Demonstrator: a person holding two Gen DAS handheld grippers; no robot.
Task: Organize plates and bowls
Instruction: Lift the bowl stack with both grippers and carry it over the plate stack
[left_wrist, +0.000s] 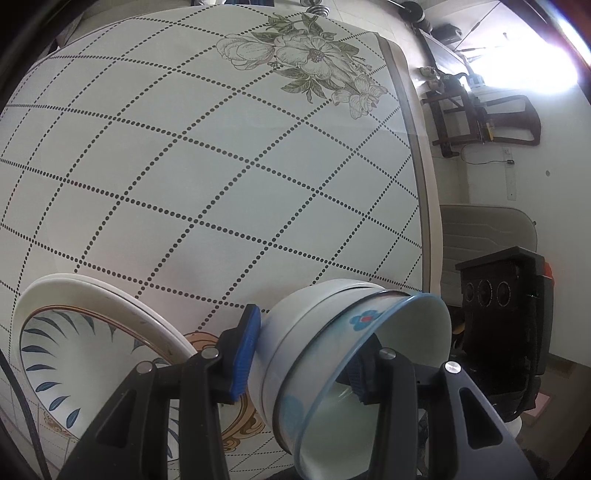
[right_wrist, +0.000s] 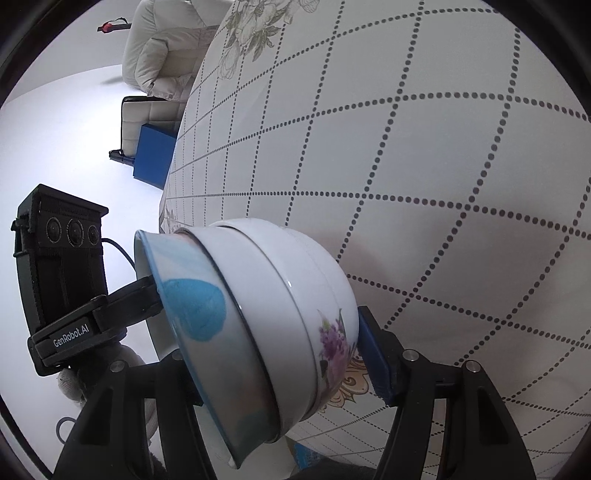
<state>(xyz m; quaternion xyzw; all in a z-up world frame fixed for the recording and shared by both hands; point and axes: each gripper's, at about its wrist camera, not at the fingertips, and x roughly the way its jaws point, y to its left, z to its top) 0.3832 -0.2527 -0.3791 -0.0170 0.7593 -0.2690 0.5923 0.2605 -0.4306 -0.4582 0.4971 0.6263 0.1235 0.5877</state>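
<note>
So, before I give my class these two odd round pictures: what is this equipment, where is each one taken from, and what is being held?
No robot here: a person holds a two-finger gripper in each hand, each carrying a wide-angle camera looking along its fingers. One picture is the left gripper's view, the other the right gripper's. Both grippers clamp the same stack of nested bowls, tipped sideways, from opposite sides. The left gripper also shows in the right view. Below is a table with a dotted-grid tablecloth. A pile of plates sits beside the bowls.

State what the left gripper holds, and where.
A stack of nested white ceramic bowls, pinched through its wall: one finger inside the blue-rimmed bowl, one outside.
</note>
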